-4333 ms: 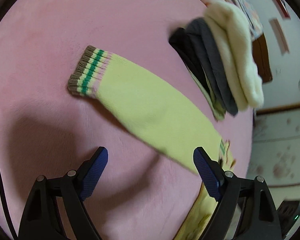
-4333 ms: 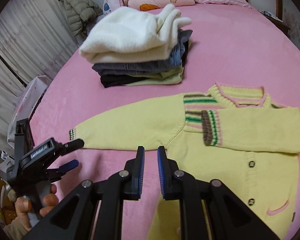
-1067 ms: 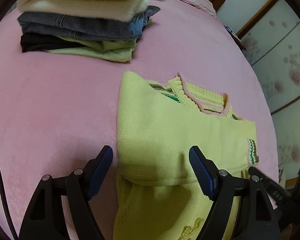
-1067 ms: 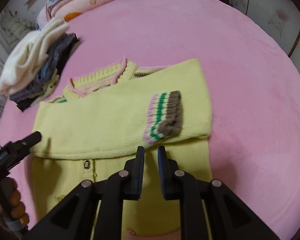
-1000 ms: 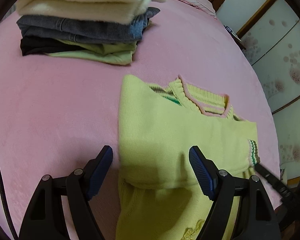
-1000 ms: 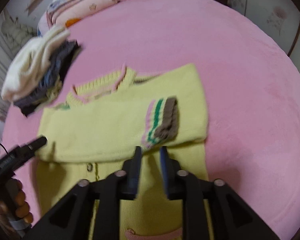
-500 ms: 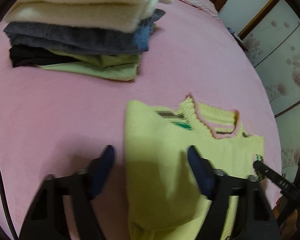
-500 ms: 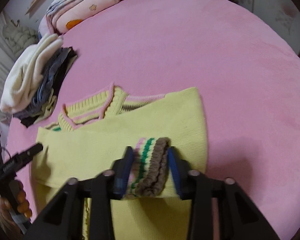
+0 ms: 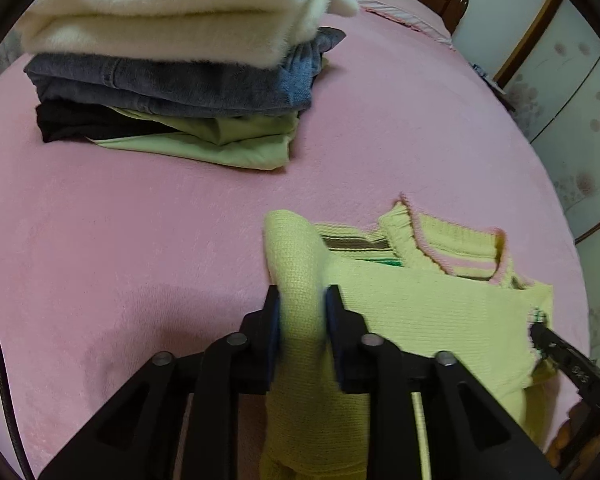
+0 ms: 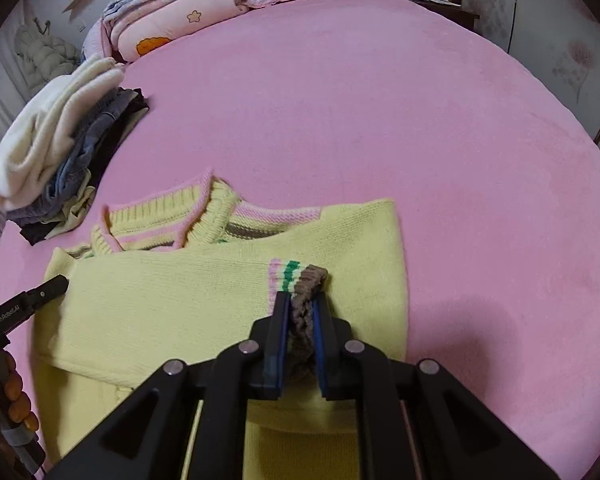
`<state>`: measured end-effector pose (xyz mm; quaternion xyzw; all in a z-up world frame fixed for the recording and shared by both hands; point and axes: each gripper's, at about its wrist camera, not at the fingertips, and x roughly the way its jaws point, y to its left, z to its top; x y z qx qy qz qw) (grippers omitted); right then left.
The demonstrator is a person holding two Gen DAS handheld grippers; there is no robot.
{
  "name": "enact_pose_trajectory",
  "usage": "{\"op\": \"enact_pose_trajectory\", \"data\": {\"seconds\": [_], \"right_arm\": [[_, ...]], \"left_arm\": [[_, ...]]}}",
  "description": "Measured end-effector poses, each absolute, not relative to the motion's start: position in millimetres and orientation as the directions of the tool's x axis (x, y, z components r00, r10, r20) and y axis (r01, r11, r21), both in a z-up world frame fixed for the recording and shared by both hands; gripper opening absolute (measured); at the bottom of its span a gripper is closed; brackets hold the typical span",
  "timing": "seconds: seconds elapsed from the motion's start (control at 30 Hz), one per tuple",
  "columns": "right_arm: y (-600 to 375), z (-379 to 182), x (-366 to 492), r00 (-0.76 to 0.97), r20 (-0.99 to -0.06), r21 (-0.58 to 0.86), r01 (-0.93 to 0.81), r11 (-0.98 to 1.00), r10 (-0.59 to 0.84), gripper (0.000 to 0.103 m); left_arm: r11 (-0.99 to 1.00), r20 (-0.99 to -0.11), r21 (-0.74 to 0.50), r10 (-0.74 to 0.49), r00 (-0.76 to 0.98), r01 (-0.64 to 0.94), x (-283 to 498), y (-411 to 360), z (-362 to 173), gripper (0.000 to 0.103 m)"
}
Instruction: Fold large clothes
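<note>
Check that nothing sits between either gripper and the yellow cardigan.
Nothing visible does. The left gripper is closing with a fold of the yellow cardigan between its jaws; the right gripper is shut on the striped cuff.

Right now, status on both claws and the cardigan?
Left claw closing on cardigan's folded shoulder edge. Right claw shut on striped cuff. Folded stack sits clear; nothing blocking.

One readable marking, on a gripper

White lettering "GenRobot.AI" runs along the black side of the left gripper [image 10: 24,306] at the left edge of the right wrist view; a smaller white mark on the right gripper [image 9: 556,350] is illegible.
</note>
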<state>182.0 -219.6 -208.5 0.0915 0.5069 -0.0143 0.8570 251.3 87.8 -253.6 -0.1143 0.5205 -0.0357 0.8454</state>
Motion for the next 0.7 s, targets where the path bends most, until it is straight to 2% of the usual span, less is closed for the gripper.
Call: {"op": "enact_pose_trajectory", "data": {"seconds": [0.03, 0.07, 0.1, 0.17, 0.27, 0.4, 0.7], "right_arm": [[-219.1, -204.4, 181.1, 0.481, -0.875, 0.131, 0.124, 0.984, 0.056, 0.016], [-218.9, -200.6, 179.7, 0.478, -0.877, 0.119, 0.131, 0.984, 0.042, 0.02], [-218.6, -197.8, 178.5, 0.48, -0.877, 0.113, 0.136, 0.984, 0.035, 0.022], [-219.9, -186.4, 171.5, 0.497, -0.867, 0.118, 0.142, 0.983, 0.033, 0.027], [-218.3, -167.5, 157.3, 0.522, -0.852, 0.133, 0.14, 0.981, 0.041, 0.027], [-214.2, -138.2, 141.1, 0.557, -0.828, 0.159, 0.128, 0.979, 0.062, 0.027], [-201.4, -77.0, 105.5, 0.609, -0.781, 0.214, 0.057, 0.975, 0.136, 0.027]], "left_arm": [[0.975, -0.876, -0.215, -0.163, 0.454, -0.065, 251.5, 88.2, -251.8, 0.037], [0.976, -0.88, -0.204, -0.152, 0.45, -0.069, 251.4, 89.3, -249.2, 0.05], [0.977, -0.881, -0.2, -0.147, 0.449, -0.074, 250.1, 91.0, -244.2, 0.058], [0.978, -0.874, -0.194, -0.135, 0.466, -0.081, 245.6, 93.9, -230.6, 0.061], [0.979, -0.865, -0.188, -0.129, 0.485, -0.076, 235.0, 95.2, -205.4, 0.066], [0.98, -0.844, -0.186, -0.124, 0.522, -0.068, 215.4, 93.9, -168.0, 0.08], [0.979, -0.84, -0.199, -0.15, 0.521, -0.04, 174.0, 63.6, -102.1, 0.084]]}}
